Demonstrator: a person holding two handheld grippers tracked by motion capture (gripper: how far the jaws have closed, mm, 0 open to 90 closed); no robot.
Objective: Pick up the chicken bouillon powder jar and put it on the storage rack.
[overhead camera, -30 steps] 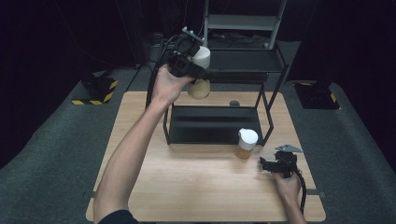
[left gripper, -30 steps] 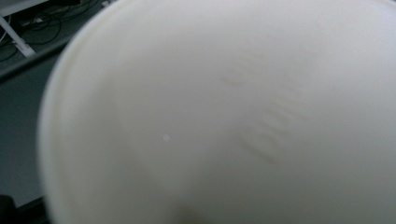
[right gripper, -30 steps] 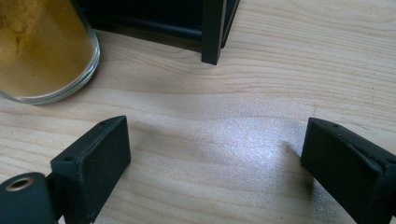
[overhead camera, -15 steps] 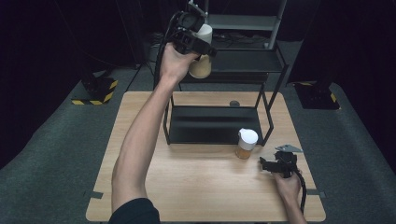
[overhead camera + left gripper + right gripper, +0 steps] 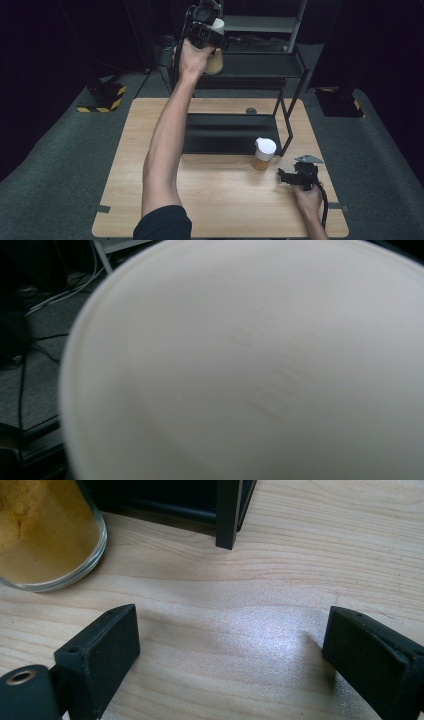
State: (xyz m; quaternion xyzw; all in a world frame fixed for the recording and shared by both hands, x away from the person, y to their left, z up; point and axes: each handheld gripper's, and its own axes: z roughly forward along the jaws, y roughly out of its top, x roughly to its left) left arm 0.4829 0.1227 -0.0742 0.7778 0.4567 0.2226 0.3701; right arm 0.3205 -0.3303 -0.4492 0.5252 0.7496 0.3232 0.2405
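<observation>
Jar with white lid [image 5: 215, 47] held up high at the top shelf [image 5: 260, 64] of the black rack [image 5: 292, 107], tan contents visible under the lid, jar tilted a bit; left gripper [image 5: 206, 27] clamped on it, arm stretched far out over the table [image 5: 220, 200]. In the left gripper view the white lid [image 5: 250, 365] sits right up against the camera, blurred, embossed marks unreadable. Second jar [image 5: 263, 154] with white lid stands on the table just beside the rack's front right leg. Right gripper [image 5: 296, 176] rests low on the table near that jar, apart from it, jaws spread wide with nothing between them; right gripper view shows bare wood between the pads [image 5: 107, 650], the jar's glass base with yellow powder [image 5: 47, 535] at upper left, rack leg [image 5: 227, 512] ahead
</observation>
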